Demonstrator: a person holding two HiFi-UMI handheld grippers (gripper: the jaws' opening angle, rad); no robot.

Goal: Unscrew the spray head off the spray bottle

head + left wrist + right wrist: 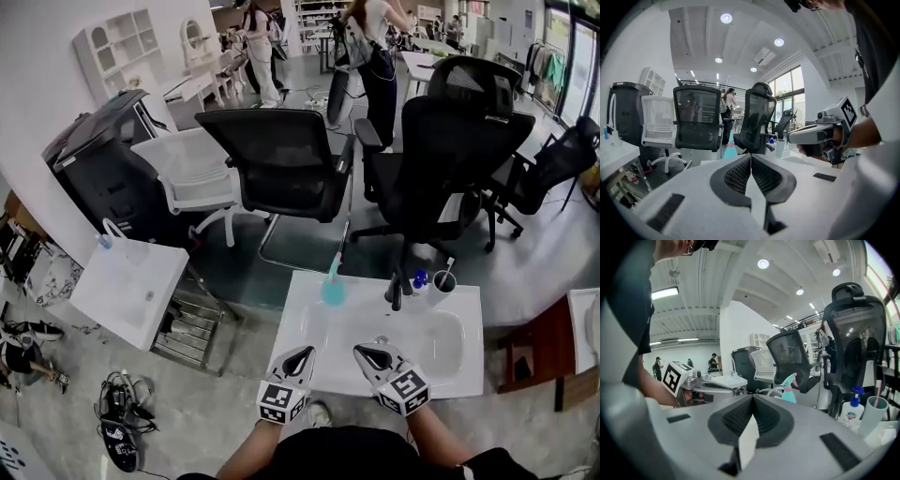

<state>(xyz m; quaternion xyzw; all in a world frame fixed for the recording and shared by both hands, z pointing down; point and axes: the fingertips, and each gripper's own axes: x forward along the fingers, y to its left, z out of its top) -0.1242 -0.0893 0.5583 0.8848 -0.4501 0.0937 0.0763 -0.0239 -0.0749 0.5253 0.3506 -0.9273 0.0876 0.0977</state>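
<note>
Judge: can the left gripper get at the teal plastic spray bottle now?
Probably yes: bare white sink lies between the left gripper and the teal plastic spray bottle; the shut jaws must open first.

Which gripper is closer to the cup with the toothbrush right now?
Right. In the head view the right gripper is below and left of the cup; the left gripper sits farther left, beyond the right one.

Two black office chairs [284, 161] stand behind a white washbasin [309, 323].

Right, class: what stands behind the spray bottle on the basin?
A black office chair stands behind the spray bottle, off the basin; the bottle hides the floor just behind it.
</note>
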